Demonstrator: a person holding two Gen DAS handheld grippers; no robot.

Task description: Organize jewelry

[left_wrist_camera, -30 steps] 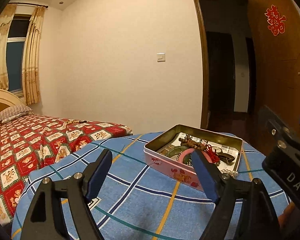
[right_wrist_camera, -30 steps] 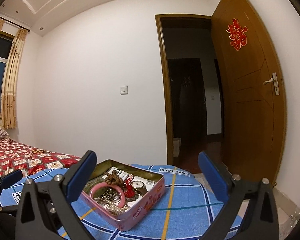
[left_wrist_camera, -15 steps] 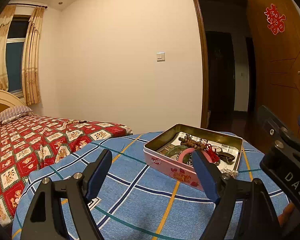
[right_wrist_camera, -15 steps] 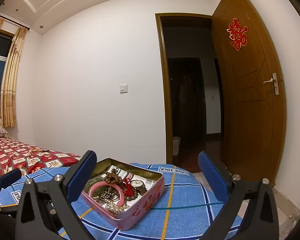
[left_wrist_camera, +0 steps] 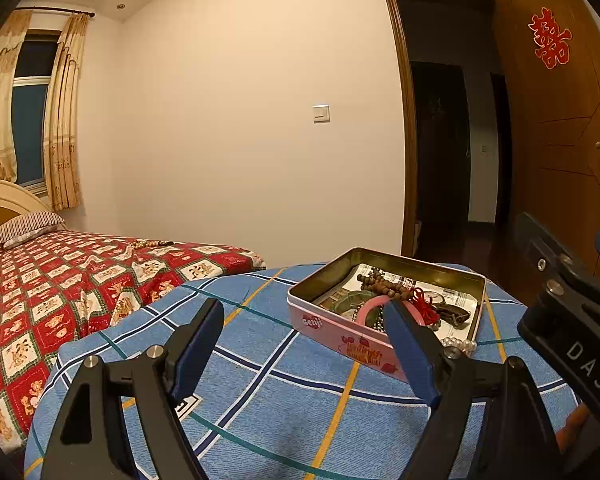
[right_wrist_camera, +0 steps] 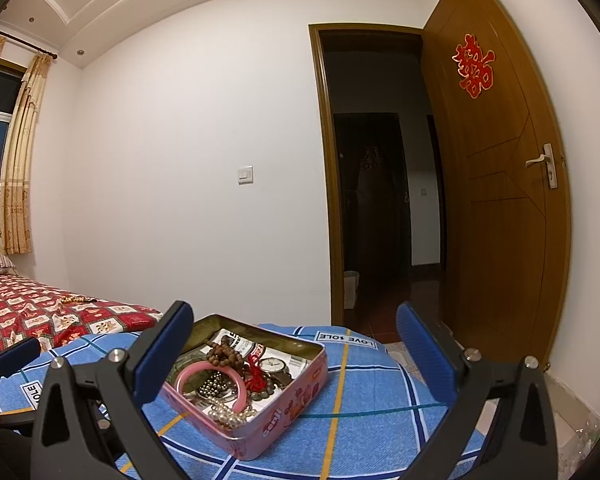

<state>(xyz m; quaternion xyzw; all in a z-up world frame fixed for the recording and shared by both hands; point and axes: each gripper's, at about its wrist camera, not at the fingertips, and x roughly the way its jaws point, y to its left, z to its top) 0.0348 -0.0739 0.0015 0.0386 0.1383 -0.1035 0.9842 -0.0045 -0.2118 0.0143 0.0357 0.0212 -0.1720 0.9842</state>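
A pink tin box (left_wrist_camera: 340, 330) sits on a blue checked cloth; it also shows in the right wrist view (right_wrist_camera: 276, 420). It holds a pink bangle (right_wrist_camera: 240, 388), brown wooden beads (right_wrist_camera: 224, 354), a red tassel (right_wrist_camera: 256, 372), a watch (right_wrist_camera: 274, 365), dark metal beads (right_wrist_camera: 212, 386) and a pearl string (right_wrist_camera: 228, 416) draped over its near rim. My left gripper (left_wrist_camera: 304, 348) is open and empty, in front of the box. My right gripper (right_wrist_camera: 292, 356) is open and empty, with the box between its fingers in view. The right gripper's body (left_wrist_camera: 572, 320) shows at the left view's right edge.
The blue cloth (left_wrist_camera: 260, 380) covers a raised surface beside a bed with a red patterned quilt (left_wrist_camera: 60, 280). A bead string (left_wrist_camera: 148, 245) lies on the quilt. An open wooden door (right_wrist_camera: 500, 200) and dark doorway (right_wrist_camera: 380, 200) stand behind.
Both views have shifted only slightly; the grippers stay open and the box and jewelry have not moved.
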